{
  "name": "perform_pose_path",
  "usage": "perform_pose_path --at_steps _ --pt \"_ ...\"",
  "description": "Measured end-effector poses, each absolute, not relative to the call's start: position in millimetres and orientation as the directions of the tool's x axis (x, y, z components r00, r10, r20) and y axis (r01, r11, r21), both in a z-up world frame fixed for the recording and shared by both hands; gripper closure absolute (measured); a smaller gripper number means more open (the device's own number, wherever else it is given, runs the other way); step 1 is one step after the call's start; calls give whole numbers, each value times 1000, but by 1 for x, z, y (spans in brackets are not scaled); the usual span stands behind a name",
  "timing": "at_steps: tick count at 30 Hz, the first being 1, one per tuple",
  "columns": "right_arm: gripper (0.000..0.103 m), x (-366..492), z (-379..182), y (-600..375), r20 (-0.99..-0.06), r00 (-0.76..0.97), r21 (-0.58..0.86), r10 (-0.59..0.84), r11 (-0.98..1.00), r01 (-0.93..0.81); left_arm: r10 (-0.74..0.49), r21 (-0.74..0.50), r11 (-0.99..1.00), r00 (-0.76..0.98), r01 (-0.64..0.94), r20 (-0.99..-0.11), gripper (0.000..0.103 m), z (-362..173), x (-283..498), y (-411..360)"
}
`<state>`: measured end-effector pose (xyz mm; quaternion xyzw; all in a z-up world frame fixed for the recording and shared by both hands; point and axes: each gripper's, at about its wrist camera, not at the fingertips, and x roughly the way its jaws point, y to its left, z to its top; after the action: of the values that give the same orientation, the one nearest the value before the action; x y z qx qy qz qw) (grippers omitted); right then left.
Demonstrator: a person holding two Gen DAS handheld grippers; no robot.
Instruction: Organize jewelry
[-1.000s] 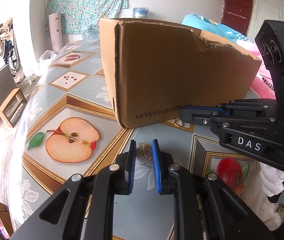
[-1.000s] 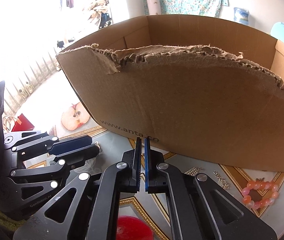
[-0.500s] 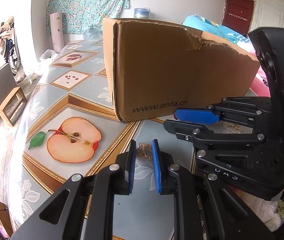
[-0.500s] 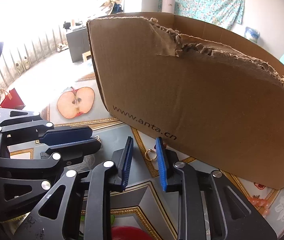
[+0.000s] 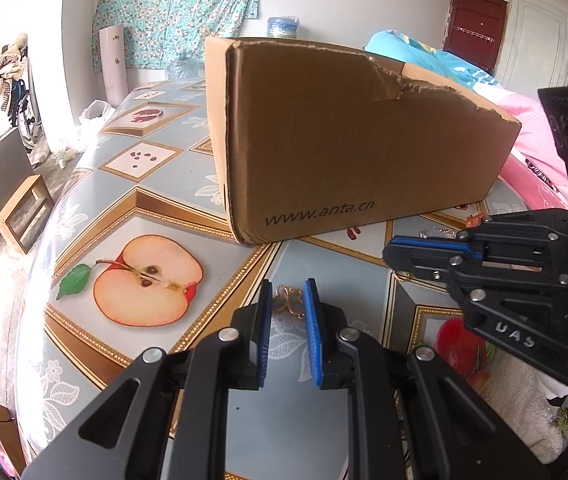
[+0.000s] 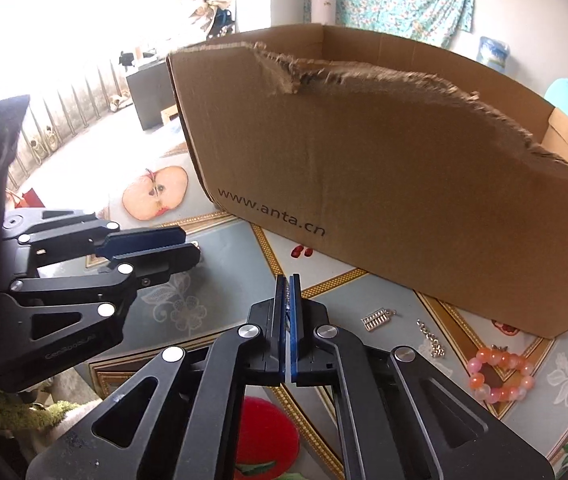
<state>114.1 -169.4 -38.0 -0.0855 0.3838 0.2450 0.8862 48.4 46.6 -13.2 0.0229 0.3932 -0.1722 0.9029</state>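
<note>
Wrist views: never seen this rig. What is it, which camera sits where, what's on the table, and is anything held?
There is no robot here: a person holds a two-finger gripper in each hand, and each has a fisheye camera looking along its fingers.

In the left wrist view, the left gripper is open, its blue pads on either side of a gold ornament lying on the table. It has not closed on it.

In the right wrist view, the right gripper is shut. A gold ring shows at its tip in the left view, so it seems to be pinched there.

Also on the table are a torn cardboard box, a silver charm, a silver chain and a pink bead bracelet.
</note>
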Motion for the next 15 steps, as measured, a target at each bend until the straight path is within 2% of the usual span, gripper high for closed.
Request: perform_pose_path --at_steps 5,15 --pt "91 101 -31 -187 -707 587 106 394 880 -463 -288 -86 940 633 330 -719 88 -13 48 45" --pt "90 91 -48 -192 -741 536 150 405 877 -456 -281 -81 942 634 325 -720 88 -13 48 43"
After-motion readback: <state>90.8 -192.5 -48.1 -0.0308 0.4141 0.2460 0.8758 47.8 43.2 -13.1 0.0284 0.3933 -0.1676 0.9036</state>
